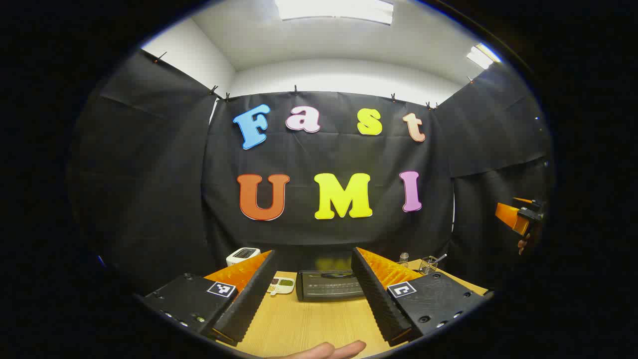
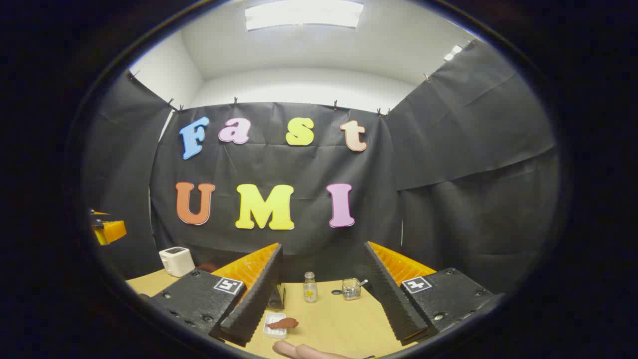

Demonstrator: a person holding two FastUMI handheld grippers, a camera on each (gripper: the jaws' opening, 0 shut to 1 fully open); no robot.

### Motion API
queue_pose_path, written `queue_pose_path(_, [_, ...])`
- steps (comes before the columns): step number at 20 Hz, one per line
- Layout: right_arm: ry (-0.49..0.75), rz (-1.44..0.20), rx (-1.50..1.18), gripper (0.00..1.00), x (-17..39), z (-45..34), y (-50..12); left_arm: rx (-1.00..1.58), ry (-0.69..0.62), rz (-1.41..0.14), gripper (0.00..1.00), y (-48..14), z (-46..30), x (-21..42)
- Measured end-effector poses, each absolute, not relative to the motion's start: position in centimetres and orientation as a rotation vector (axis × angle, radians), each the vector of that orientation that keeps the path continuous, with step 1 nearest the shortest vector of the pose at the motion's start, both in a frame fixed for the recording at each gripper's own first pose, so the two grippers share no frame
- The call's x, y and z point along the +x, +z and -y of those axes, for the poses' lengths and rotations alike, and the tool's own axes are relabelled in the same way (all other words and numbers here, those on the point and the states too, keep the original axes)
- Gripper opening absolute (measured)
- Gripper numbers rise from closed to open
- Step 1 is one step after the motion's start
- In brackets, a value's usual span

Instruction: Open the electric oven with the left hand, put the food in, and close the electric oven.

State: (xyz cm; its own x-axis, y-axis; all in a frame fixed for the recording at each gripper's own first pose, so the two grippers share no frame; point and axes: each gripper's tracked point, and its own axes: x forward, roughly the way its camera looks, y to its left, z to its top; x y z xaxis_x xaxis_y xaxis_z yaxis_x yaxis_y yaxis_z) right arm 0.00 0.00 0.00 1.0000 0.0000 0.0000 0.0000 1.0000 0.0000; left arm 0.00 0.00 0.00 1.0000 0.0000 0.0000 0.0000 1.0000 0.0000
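Observation:
The black electric oven [image 1: 329, 285] stands at the back of the wooden table [image 1: 309, 324] with its door shut and its handle across the top. My left gripper [image 1: 314, 252] is open, well short of the oven, which shows between its fingers. In the right gripper view a brown piece of food [image 2: 283, 323] lies in a small white tray [image 2: 273, 326] just beyond my open right gripper [image 2: 323, 245], beside its left finger. An edge of the oven [image 2: 276, 296] peeks out behind that finger. Neither gripper holds anything.
A white toaster [image 1: 242, 255] [image 2: 177, 261] stands at the back left. A small bottle [image 2: 310, 287] and a glass with a spoon [image 2: 351, 288] stand at the back. A small white item [image 1: 281, 285] lies left of the oven. A finger [image 1: 324, 350] shows at the bottom edge.

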Motion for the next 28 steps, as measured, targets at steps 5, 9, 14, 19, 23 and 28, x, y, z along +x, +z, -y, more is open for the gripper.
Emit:
queue_pose_path(5, [0.031,0.001,0.036,1.00,0.1,-0.3,-1.0,-0.007,-0.019,-0.019,0.95,-0.5,0.1,1.2])
queue_pose_path(9, [0.044,0.027,0.056,0.96,1.3,0.3,-1.4,0.007,-0.010,-0.039,0.95,-1.5,0.2,3.0])
queue_pose_path(14, [0.048,0.045,0.055,0.96,3.6,1.2,-2.2,0.012,-0.036,-0.048,0.95,-3.0,1.9,6.3])
queue_pose_path(19, [0.043,0.062,0.037,1.00,5.9,2.7,-2.6,0.063,-0.081,-0.076,0.95,-6.0,6.2,13.5])
queue_pose_path(23, [0.039,0.058,0.028,0.96,7.5,4.3,-3.2,0.078,-0.121,-0.154,0.96,-10.2,9.0,19.7])
queue_pose_path(28, [0.014,0.054,0.006,0.96,9.0,6.9,-3.9,0.051,-0.095,-0.333,0.96,-16.9,9.4,26.5])
